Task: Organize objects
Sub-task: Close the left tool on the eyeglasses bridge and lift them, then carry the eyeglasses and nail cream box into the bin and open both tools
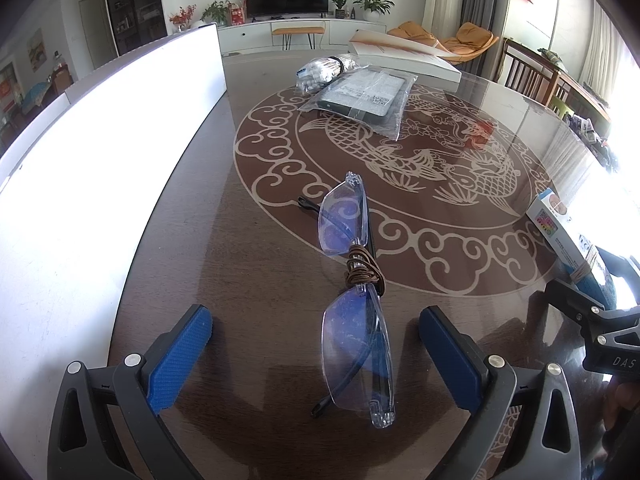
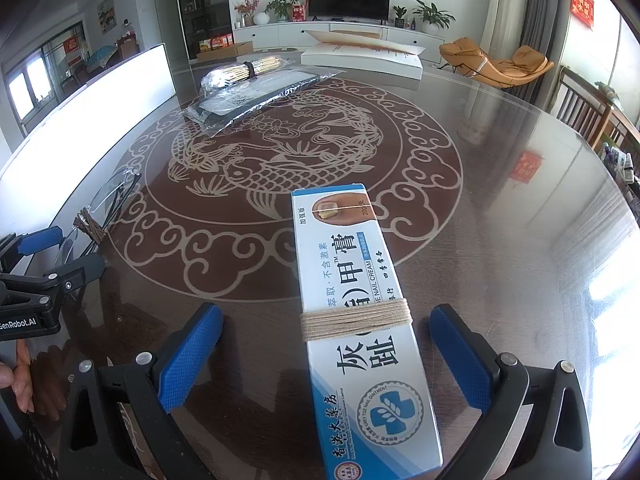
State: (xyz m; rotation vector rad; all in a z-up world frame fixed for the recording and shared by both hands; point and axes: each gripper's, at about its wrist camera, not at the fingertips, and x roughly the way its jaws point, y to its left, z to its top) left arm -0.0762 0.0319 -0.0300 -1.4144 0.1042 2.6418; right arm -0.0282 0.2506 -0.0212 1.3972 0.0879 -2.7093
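Observation:
Rimless folded glasses [image 1: 352, 292] with brown cord wound round the bridge lie on the dark table [image 1: 248, 280], between the spread blue fingers of my left gripper [image 1: 316, 332], which is open. The glasses [image 2: 100, 216] also show at the left of the right wrist view, beside the left gripper [image 2: 60, 252]. A white and blue nail cream box [image 2: 360, 312], bound with beige string, lies between the wide-apart pads of my right gripper [image 2: 326, 344], which is open. That box [image 1: 560, 228] appears at the right edge in the left wrist view.
A dark flat item in a clear plastic bag [image 1: 360, 96] and a bagged bundle of sticks [image 1: 324, 70] lie at the far side. A large white book [image 1: 404, 56] sits behind them. A white panel [image 1: 80, 168] runs along the left edge. A hand [image 2: 16, 376] shows at the left.

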